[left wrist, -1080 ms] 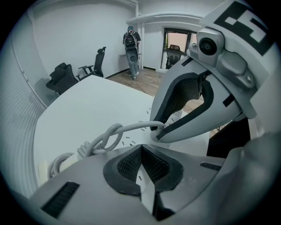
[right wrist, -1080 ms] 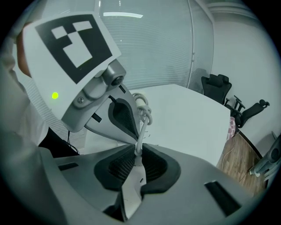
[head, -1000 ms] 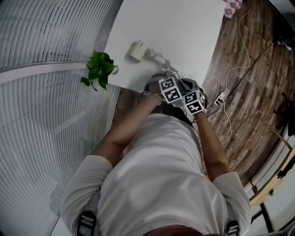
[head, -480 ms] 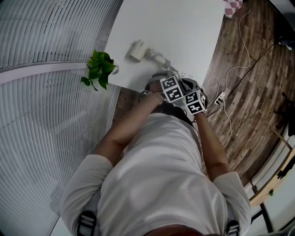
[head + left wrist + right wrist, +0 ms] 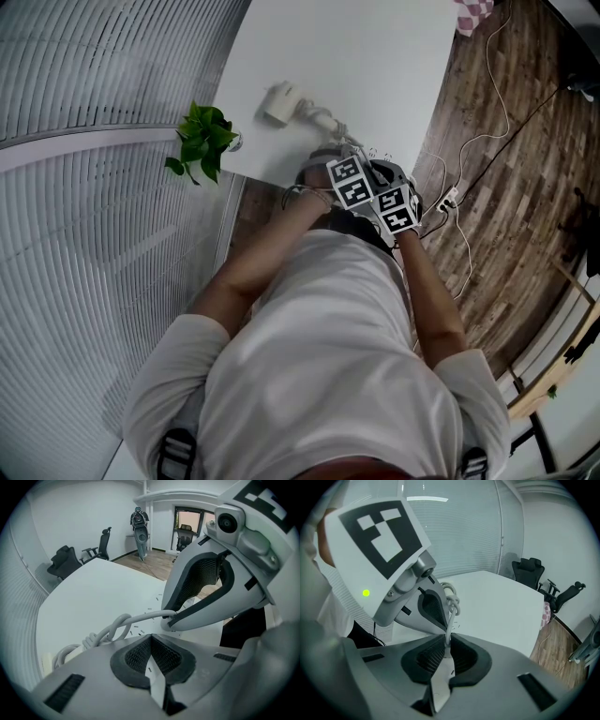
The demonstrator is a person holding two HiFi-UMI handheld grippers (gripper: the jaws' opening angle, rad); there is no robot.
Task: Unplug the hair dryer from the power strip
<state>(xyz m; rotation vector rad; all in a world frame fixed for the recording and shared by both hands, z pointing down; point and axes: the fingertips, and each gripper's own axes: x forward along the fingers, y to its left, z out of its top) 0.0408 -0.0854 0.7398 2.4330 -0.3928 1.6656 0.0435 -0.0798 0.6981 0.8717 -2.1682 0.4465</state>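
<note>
Right gripper (image 5: 447,642) jaws tighter — round cord (image 5: 452,619) between

Head view looks steeply down; both close gripper views share the cord (image 5: 142,617).

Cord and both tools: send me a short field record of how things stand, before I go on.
cord: white, coiled on the table, leads from the dryer to the tools
right tool: jaws have just been closing, pinching the cord between the pads
left tool: jaws together, nothing between them, close beside the right tool
dryer: lying on the table, beyond the coil
plug: not visible in any view
</note>
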